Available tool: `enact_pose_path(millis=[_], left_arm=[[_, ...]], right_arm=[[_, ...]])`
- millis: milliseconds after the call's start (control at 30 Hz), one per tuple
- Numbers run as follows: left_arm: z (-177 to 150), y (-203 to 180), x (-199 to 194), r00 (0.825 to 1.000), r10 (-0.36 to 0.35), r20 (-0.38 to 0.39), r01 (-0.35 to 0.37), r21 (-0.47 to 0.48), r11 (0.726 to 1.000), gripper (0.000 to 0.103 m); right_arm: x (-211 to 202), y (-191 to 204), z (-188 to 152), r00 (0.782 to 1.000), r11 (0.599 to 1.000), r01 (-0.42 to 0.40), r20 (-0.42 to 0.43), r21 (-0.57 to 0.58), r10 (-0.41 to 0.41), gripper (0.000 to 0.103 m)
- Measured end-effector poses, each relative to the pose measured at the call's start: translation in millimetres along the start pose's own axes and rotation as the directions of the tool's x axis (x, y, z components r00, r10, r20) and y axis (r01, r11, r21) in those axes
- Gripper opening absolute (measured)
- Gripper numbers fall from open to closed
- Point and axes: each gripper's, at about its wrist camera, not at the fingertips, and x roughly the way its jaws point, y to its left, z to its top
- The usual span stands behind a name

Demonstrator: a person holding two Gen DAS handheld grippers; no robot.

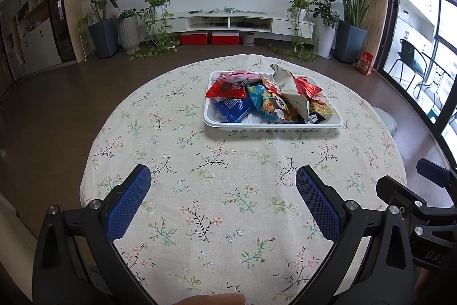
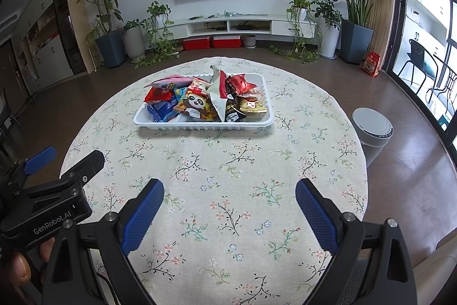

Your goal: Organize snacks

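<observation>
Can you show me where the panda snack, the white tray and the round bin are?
panda snack [image 2: 197,102]: right wrist view, on the panda's face.
white tray [image 2: 200,126]: right wrist view, on its near rim.
round bin [image 2: 372,126]: right wrist view, on its lid, on the floor right of the table.

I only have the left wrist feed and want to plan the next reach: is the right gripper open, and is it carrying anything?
Observer: The right gripper is open, jaws wide apart with nothing between them. It is over bare tablecloth, short of the tray.
Operator: I see a sliver of something white past the cloth's right edge. What is it?
Observer: A round white bin with its lid shut, standing on the floor just off the tablecloth's right edge.
</observation>
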Motion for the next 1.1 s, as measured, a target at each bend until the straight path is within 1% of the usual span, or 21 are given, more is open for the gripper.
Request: enact_pose_path(millis=[733,1100], left_arm=[[0,0,2,1.0,-0.001,-0.005,0.001,0.001,1.0,0.103],[0,0,4,1.0,0.001,0.008,-0.001,0.0,1.0,0.103]], right_arm=[[0,0,-4,1.0,1.0,-0.001,-0.008,0.0,0.001,0.096],[0,-2,-10,1.0,1.0,-0.002,-0.016,0.0,0.002,0.096]])
